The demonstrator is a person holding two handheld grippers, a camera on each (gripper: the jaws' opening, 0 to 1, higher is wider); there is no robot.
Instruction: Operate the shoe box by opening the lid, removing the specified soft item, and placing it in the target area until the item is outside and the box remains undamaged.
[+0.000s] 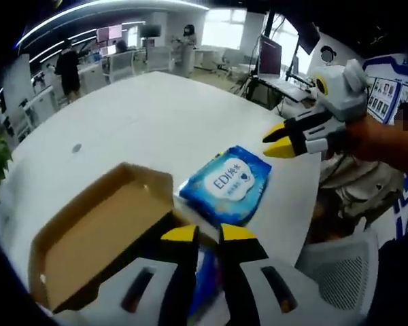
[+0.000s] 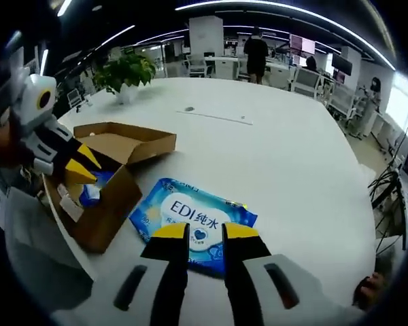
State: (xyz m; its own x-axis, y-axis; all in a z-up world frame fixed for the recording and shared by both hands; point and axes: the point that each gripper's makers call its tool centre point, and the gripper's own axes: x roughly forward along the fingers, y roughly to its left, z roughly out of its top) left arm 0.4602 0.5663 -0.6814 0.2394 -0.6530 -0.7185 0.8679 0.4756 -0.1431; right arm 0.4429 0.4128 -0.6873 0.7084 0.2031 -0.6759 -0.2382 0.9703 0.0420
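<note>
An open brown shoe box [image 1: 98, 234] sits at the near table edge, its lid [image 2: 126, 141] folded back. A blue wet-wipes pack [image 1: 228, 183] lies flat on the white table [image 1: 156, 115] just beside the box. My left gripper [image 1: 209, 234] hovers over the box's inner edge with its jaws slightly apart; something blue [image 1: 204, 272] shows below them inside the box [image 2: 95, 195]. My right gripper [image 2: 205, 231] hangs open over the near edge of the pack [image 2: 190, 214], holding nothing. It enters the left gripper view [image 1: 280, 140] above and to the right of the pack.
The round white table [image 2: 279, 156] stretches wide beyond the box. A potted plant [image 2: 126, 71] stands at its far edge. A white mesh chair [image 1: 340, 272] is tucked at the near rim. Desks, monitors and people [image 2: 256, 47] fill the background.
</note>
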